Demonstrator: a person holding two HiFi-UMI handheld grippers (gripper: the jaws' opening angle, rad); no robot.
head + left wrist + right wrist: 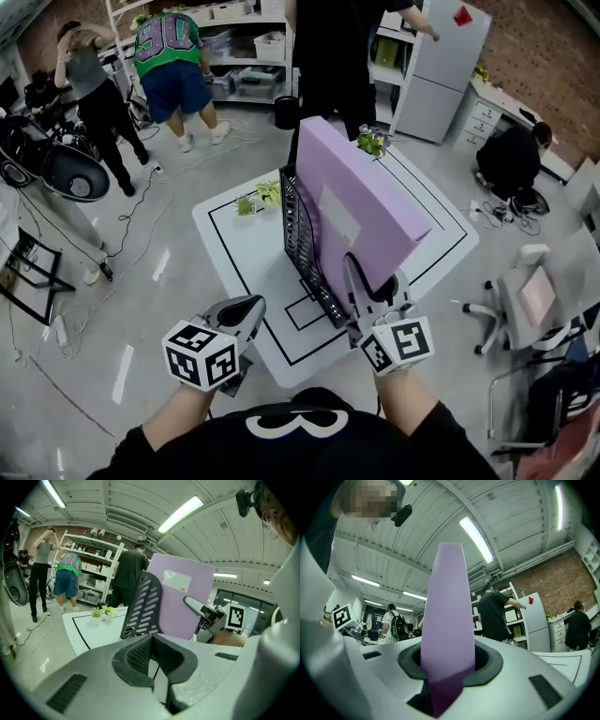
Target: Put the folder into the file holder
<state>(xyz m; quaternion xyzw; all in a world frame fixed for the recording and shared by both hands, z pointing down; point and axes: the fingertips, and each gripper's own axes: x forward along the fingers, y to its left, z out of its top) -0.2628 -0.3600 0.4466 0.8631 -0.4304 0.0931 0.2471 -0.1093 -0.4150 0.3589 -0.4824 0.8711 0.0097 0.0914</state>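
Head view: the insertion step is in hand. The right hand-held gripper (367, 286) is clamped on the lower edge of the purple folder (361, 202), which stands tilted just right of the black mesh file holder (298, 234) on the counter (239, 248). Whether its bottom edge has entered a slot cannot be told. The left hand-held gripper (246, 309), near-left of the holder, is closed and empty. Next move, in my judgement: align the edge with a slot, lower, release.

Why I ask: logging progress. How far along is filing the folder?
Done: the purple folder is picked up, clamped in the right gripper. In hand: it stands on edge beside the black file holder. Remaining: seating it in a slot and releasing. The left gripper is empty.
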